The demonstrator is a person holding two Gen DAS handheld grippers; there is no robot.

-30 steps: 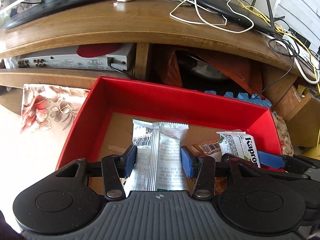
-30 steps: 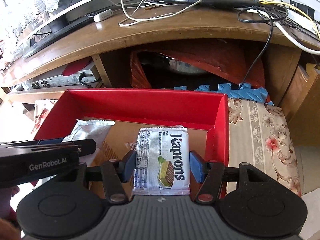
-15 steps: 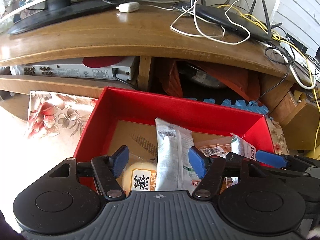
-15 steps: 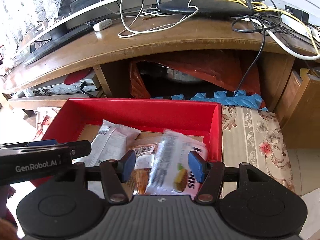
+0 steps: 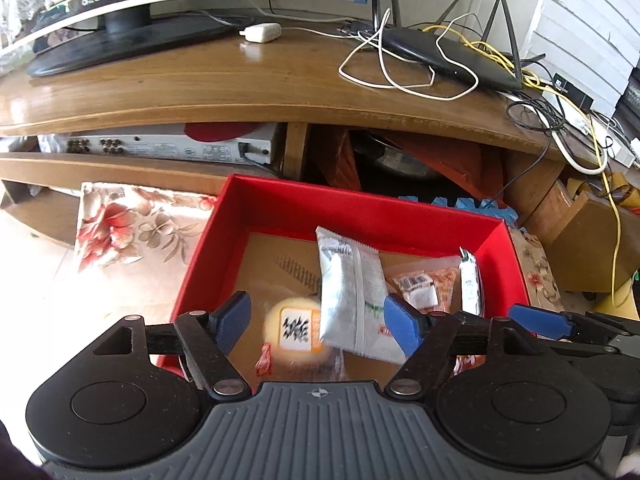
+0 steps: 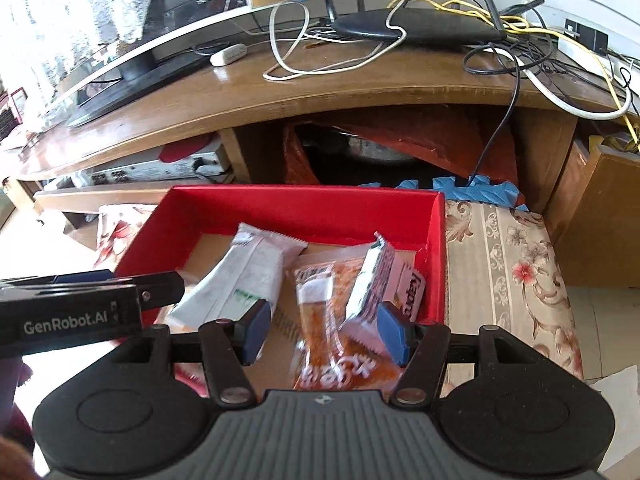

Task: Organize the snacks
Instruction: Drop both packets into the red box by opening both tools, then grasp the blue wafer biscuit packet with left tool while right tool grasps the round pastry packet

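Our own gripper bodies cut off the near edge of the red box, so we cannot see where the snacks end. The Kaprons wafer pack stands on edge against the box's right wall, its lettering half hidden; from the left wrist it shows only as a thin silver sliver. The round yellow cake shows only from the left wrist, blurred under its clear wrapper. The right wrist shows the orange packet far more fully. The long white packet lies slanted in the box's middle. Our left gripper and right gripper both hang over the box with fingers spread wide, holding nothing.
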